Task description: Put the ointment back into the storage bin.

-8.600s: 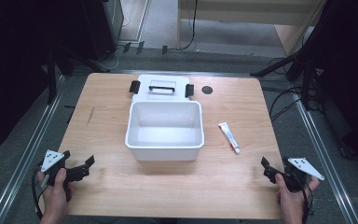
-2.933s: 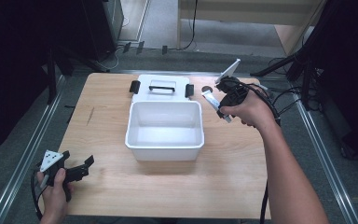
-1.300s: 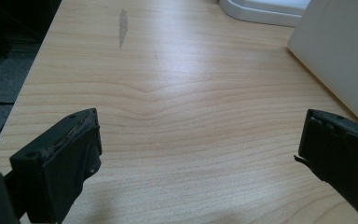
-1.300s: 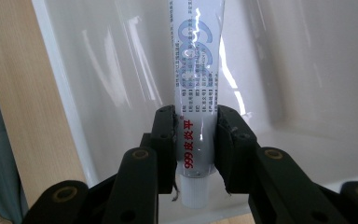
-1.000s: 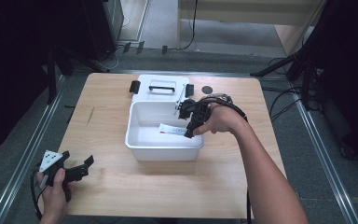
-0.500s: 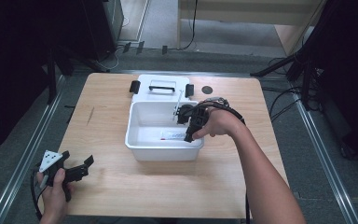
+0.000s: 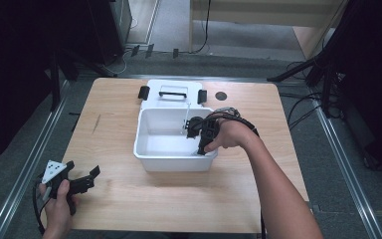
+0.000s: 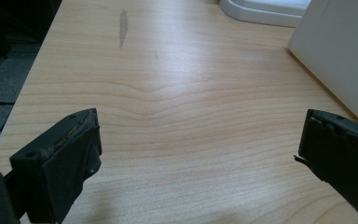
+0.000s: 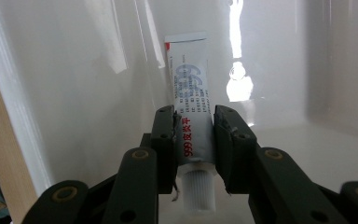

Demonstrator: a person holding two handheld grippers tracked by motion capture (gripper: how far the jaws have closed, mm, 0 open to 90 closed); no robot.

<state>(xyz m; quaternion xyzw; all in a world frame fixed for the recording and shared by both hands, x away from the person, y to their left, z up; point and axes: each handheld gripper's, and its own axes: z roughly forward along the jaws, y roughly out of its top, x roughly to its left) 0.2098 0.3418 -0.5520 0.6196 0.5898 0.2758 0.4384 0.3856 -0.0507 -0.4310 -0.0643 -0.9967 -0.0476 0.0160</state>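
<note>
Tube (image 9: 192,116) in right gripper (image 9: 194,135), inside bin (image 7: 149,149)

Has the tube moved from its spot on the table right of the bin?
Yes. The tube left the bare table and now sits clamped in the right claw, inside the white bin.

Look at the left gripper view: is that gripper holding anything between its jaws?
No. The left gripper has its jaws wide apart, with bare wooden table between them.
</note>
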